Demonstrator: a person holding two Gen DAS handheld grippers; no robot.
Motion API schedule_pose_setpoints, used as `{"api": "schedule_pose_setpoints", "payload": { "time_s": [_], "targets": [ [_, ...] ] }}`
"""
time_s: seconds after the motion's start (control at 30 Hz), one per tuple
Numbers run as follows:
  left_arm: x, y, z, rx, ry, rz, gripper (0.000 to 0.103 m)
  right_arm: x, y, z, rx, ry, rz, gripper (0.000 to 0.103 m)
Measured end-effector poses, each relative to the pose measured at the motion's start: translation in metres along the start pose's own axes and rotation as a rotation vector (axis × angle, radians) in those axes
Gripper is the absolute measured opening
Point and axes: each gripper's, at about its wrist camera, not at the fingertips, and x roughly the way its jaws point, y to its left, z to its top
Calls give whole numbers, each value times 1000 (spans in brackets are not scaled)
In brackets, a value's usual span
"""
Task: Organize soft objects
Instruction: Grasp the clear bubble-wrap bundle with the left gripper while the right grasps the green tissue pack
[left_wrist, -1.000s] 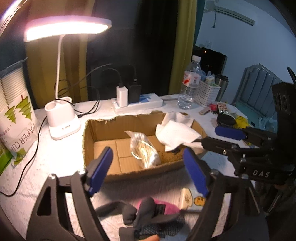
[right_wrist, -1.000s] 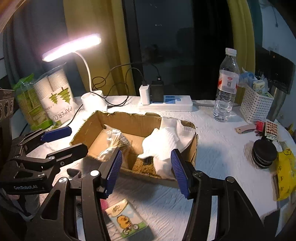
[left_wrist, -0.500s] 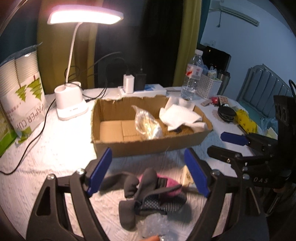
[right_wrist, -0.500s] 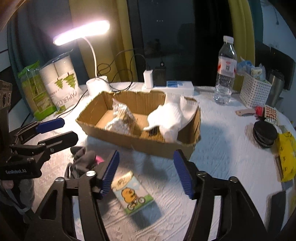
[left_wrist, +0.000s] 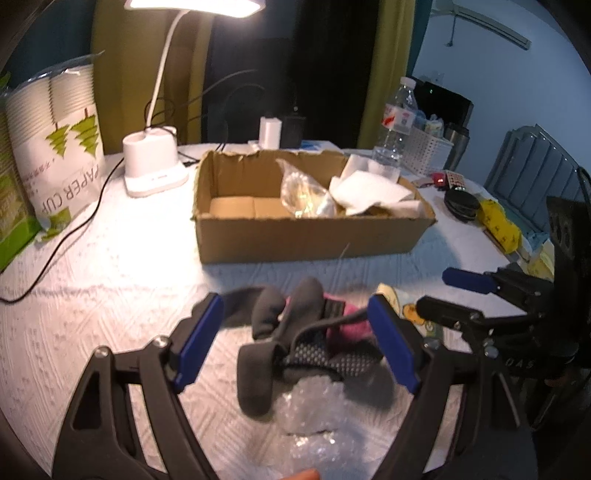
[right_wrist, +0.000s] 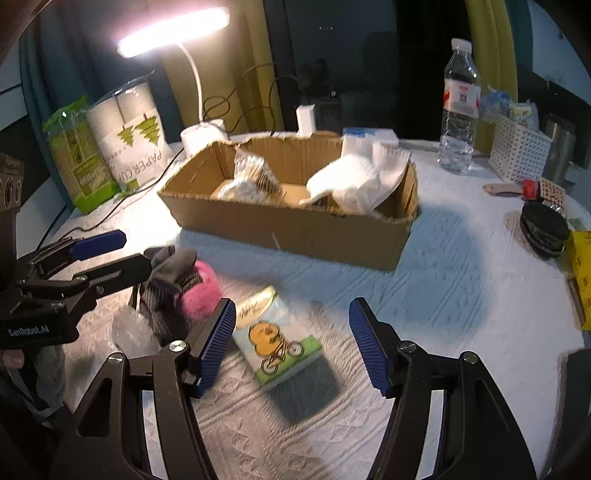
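Nearest in the left wrist view, a crumpled piece of bubble wrap (left_wrist: 314, 413) lies on the white tablecloth (left_wrist: 110, 295), at the near edge of a heap of gray and pink gloves (left_wrist: 306, 332). The left gripper (left_wrist: 297, 339) hangs over that heap with its jaws standing wide, one blue pad on either side of the gloves and neither pressing on them; it holds nothing. In the right wrist view the right gripper (right_wrist: 291, 345) hovers above a tissue pack (right_wrist: 275, 338) printed with a yellow duck on a bicycle, which lies flat on the cloth just to the right of the gloves. Its jaws are opening, the pack lies below and between them, and the pads do not touch it, so it too is empty. Each gripper shows at the edge of the other's view. Beyond these things stands an open cardboard box (right_wrist: 295, 229), holding a clear plastic bag (left_wrist: 304, 188) near its middle and white cloths (right_wrist: 354, 181) draped over its right end. Behind the box are a lit desk lamp (left_wrist: 153, 170), a sleeve of paper cups (left_wrist: 55, 147), a power strip with chargers (right_wrist: 369, 134), a water bottle (right_wrist: 460, 110) and a white basket (right_wrist: 517, 153).
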Motion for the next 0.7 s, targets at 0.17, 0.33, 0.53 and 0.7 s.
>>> {"api": "schedule_pose_setpoints", "payload": {
  "time_s": [0.17,0.33,0.53,0.7],
  "targets": [
    [-1,1,-15,-11,34,3,82,14,6,-12,-31,42,1,77],
    [-5,2,-29,-11,64,6,82,22,6,-15,-33,58,9,77],
    [-5,-1,-46,-4,108,-1,82,27,9,-19,-44,78,-9,76],
    [0,-9,-61,42,146,-9,79,23,8,-24,-43,77,-22,62]
  ]
}}
